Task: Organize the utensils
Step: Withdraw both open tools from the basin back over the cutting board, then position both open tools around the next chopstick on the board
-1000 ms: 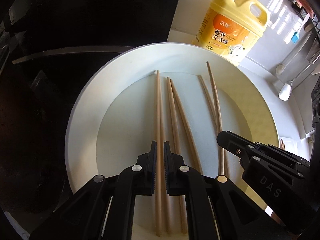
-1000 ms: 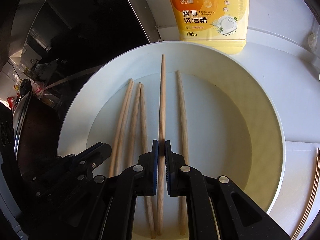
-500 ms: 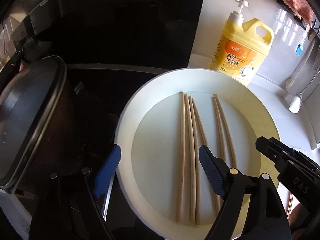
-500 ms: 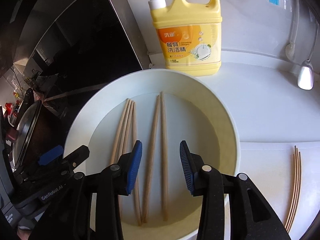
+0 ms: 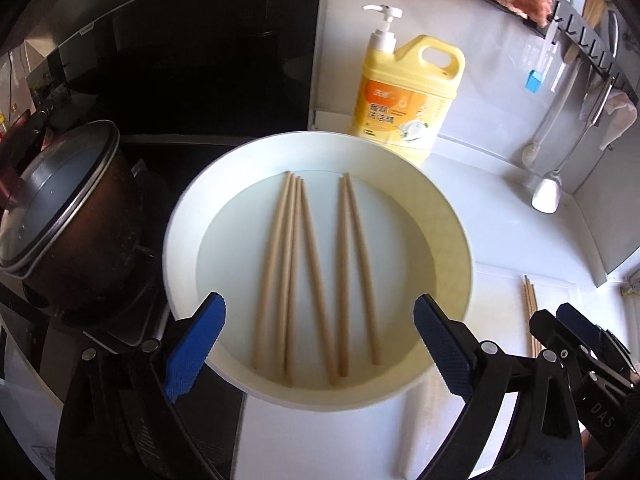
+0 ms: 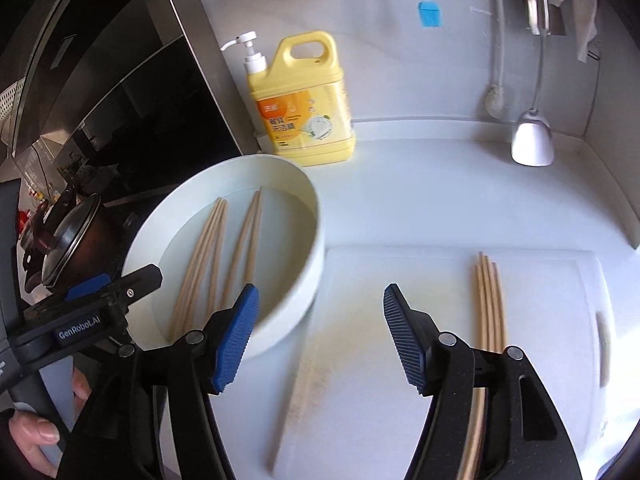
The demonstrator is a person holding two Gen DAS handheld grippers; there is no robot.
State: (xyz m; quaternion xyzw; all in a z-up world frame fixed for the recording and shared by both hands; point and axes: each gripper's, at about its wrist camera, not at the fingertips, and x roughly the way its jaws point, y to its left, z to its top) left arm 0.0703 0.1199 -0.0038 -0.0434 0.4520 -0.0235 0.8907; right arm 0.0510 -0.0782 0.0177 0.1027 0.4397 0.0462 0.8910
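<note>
A white round bowl (image 5: 180,240) holds several wooden chopsticks (image 5: 316,272) lying side by side, three on the left and two on the right. My left gripper (image 5: 320,344) hovers above the bowl's near rim. Its jaws are opening wide and nothing is between them. My right gripper (image 6: 320,336) hangs over a white cutting board (image 6: 380,400) to the right of the bowl (image 6: 304,184). Its jaws are also opening and are empty. More chopsticks (image 6: 488,300) lie bunched on the board, beyond the right finger. A hand holds the left gripper (image 6: 104,292).
A yellow detergent bottle (image 5: 408,92) stands behind the bowl. A dark lidded pot (image 5: 60,208) sits on the black stove at the left. A ladle (image 6: 532,136) and a blue brush (image 6: 430,14) hang on the back wall. A blurred beige streak (image 6: 300,392) runs along the board's left edge.
Both grippers were shut on chopsticks in the bowl; they have let go, opened and pulled back and up. The right one has swung right, over the cutting board.
</note>
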